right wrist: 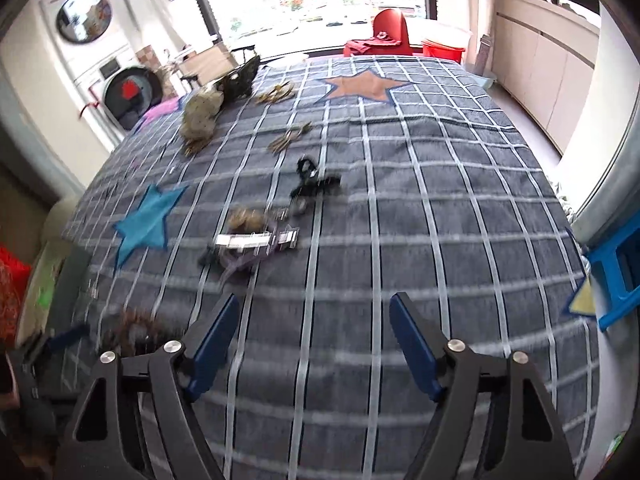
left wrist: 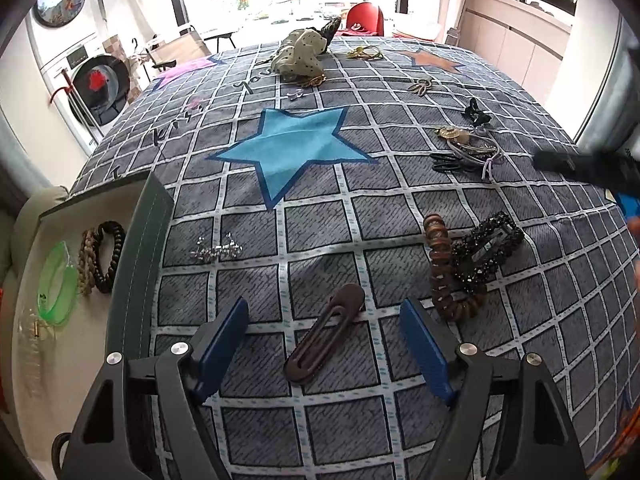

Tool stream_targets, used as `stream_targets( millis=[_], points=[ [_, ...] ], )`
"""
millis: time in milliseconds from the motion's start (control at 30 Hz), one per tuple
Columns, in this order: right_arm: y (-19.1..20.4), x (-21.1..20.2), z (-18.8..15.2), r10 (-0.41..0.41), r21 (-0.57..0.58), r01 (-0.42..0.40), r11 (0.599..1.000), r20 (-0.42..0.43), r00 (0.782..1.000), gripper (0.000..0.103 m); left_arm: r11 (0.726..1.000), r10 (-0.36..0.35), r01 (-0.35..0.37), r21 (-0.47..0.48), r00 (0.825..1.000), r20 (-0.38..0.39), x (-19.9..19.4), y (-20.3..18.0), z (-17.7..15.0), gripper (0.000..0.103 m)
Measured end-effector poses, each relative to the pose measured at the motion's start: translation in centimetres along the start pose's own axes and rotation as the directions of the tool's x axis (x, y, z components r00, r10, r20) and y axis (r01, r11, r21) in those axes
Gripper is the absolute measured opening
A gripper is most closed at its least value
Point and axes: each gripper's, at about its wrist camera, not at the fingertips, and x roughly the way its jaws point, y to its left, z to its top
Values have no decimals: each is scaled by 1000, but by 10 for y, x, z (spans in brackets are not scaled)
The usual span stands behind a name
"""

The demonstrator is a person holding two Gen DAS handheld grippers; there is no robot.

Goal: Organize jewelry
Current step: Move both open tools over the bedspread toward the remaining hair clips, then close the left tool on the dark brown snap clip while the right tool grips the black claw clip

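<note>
A brown paperclip-shaped hair clip [left wrist: 324, 332] lies on the checked bedspread between the blue pads of my left gripper [left wrist: 325, 340], which stands open and clear of it. To its right lie a brown spiral hair tie [left wrist: 444, 276] and a black beaded clip [left wrist: 486, 252]. A silver sparkly clip [left wrist: 216, 250] lies to the left. An open box [left wrist: 60, 280] at the left edge holds a green bangle [left wrist: 58, 284] and braided hair ties [left wrist: 100, 256]. My right gripper [right wrist: 312, 344] hangs open over bare bedspread, with a blurred pile of clips and ties [right wrist: 252, 240] and a black claw clip [right wrist: 314, 182] ahead.
Farther up the bed lie a spotted scrunchie [left wrist: 298, 56], gold pieces [left wrist: 364, 54] and a heap of hair ties and clips [left wrist: 468, 148]. The other gripper [left wrist: 588, 168] shows at the right edge. A blue stool [right wrist: 616, 276] stands beside the bed on the right.
</note>
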Motion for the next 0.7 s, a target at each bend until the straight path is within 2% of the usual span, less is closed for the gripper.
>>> stream_targets(
  millis=[67, 267, 367, 533, 600, 633, 700],
  points=[
    [-4, 9, 12, 4, 29, -4, 1000, 5, 1000, 76, 1000, -11, 11, 4, 1000, 4, 0, 0, 1, 75],
    [-9, 40, 43, -8, 77, 7, 997, 4, 1000, 64, 1000, -14, 14, 18, 1000, 19, 0, -3, 2, 74],
    [-4, 53, 53, -16, 54, 16, 998, 7, 1000, 64, 1000, -15, 15, 20, 1000, 22, 0, -2, 1, 74],
    [10, 69, 61, -93, -29, 94, 995, 18, 995, 61, 1000, -18, 18, 18, 1000, 21, -1, -2, 1, 74],
    [15, 72, 62, -126, -60, 127, 990, 25, 992, 52, 1000, -25, 25, 19, 1000, 19, -1, -2, 1, 72],
    [17, 73, 61, -137, -73, 139, 988, 28, 990, 48, 999, -35, 34, 18, 999, 18, -2, -3, 0, 68],
    [21, 73, 59, -165, -107, 168, 980, 39, 986, 33, 999, -34, 33, 20, 999, 18, -2, -5, 0, 66]
  ],
)
